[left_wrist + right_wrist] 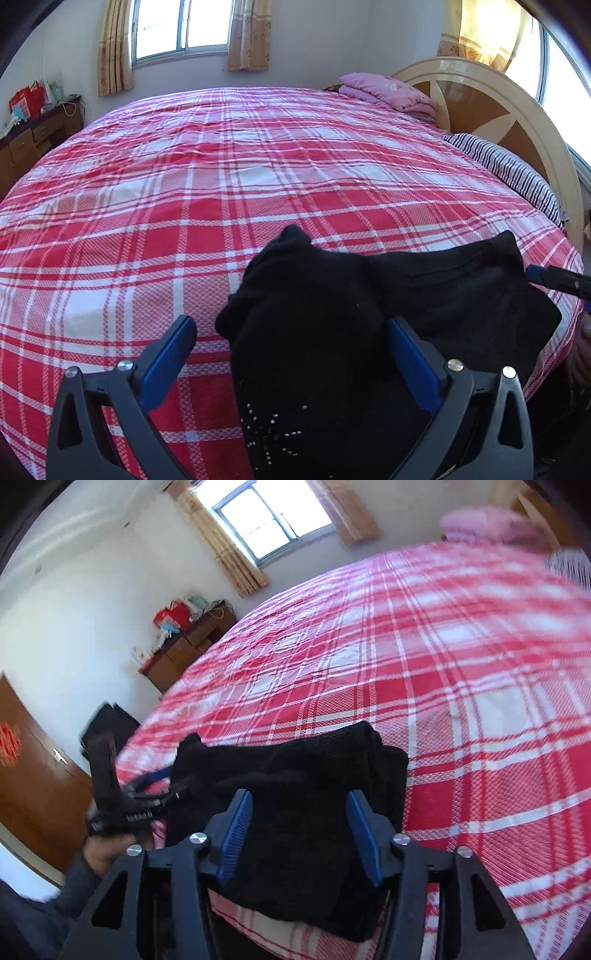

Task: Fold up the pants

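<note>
While both claws stand spread, the black pants sit bunched at the near edge of the plaid bed.
A shallow bite could catch one layer and undo the bundle; cloth lies between the left gripper jaws and under the right gripper, neither pinching.

a home bedroom: plaid-sheeted bed, headboard, curtained window, wooden dresser.

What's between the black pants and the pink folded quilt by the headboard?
Left wrist view: only bare red plaid bedsheet lies between the black pants and the pink folded quilt.
</note>
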### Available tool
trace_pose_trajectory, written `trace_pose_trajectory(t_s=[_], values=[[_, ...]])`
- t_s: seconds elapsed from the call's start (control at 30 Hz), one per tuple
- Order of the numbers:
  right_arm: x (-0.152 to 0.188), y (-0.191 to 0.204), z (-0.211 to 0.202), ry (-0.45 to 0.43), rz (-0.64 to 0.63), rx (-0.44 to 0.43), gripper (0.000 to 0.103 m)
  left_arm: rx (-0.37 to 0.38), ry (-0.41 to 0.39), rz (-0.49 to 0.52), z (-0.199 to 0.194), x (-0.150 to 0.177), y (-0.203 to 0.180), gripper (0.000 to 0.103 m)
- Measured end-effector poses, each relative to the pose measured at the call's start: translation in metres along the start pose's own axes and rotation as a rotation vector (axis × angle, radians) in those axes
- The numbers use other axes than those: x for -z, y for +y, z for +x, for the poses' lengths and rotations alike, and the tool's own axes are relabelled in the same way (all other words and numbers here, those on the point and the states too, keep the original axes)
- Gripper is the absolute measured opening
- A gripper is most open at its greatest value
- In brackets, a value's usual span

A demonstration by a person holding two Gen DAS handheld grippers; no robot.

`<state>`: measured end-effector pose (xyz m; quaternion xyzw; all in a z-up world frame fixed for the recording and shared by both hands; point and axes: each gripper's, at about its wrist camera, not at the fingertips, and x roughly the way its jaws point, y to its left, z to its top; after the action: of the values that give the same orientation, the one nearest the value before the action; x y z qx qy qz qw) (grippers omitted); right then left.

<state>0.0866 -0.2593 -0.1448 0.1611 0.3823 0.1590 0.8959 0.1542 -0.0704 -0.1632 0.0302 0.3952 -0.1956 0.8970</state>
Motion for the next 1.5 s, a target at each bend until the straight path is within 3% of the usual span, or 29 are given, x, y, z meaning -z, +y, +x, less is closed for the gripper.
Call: trace_pose_trajectory(t_s=[0.1,0.13,0.33,0.57,0.73,0.83,0.9,0.97,1.1,1.23,1.3,1.4,1.5], values=[[0.013,0.002,0.015,0.082,-0.088,0.19,0.058,-0.009,0.0,0.01,0.001,0.0,0.0,0.103],[0.018,-0.004,0.023,0.105,-0.087,0.201,0.059,-0.007,0.003,0.008,0.002,0.0,0.001,0.103],[0.011,-0.014,0.009,0.045,-0.042,0.148,0.059,-0.017,0.006,0.014,-0.002,0.0,0.001,0.103],[0.014,-0.018,0.002,0.01,-0.013,0.147,0.059,-0.042,0.003,0.021,-0.01,0.002,0.004,0.103],[0.017,-0.019,0.011,0.034,-0.041,0.237,0.06,-0.04,0.026,-0.007,-0.005,0.008,0.012,0.103],[0.008,0.001,0.001,-0.024,-0.104,0.283,0.06,-0.047,0.027,-0.014,-0.008,0.008,0.014,0.103],[0.0,0.023,-0.007,-0.076,-0.169,0.253,0.06,-0.061,0.03,-0.009,-0.011,0.01,0.014,0.103],[-0.011,0.05,-0.006,-0.073,-0.233,0.155,0.06,-0.071,0.033,-0.025,-0.015,0.012,0.016,0.103],[-0.019,0.087,0.041,0.083,-0.303,-0.063,0.062,-0.065,0.043,-0.032,-0.015,0.015,0.016,0.103],[-0.017,0.077,0.102,0.204,-0.261,-0.004,0.062,-0.075,0.046,-0.006,-0.013,0.017,0.011,0.103],[-0.021,0.063,0.112,0.198,-0.21,-0.026,0.062,-0.073,0.052,-0.001,-0.01,0.018,0.012,0.103],[-0.028,0.051,0.102,0.205,-0.162,-0.071,0.062,-0.043,0.079,-0.037,-0.001,0.023,0.019,0.103],[-0.03,0.044,0.071,0.141,-0.178,-0.017,0.062,-0.019,0.079,-0.075,-0.003,0.023,0.023,0.103]])
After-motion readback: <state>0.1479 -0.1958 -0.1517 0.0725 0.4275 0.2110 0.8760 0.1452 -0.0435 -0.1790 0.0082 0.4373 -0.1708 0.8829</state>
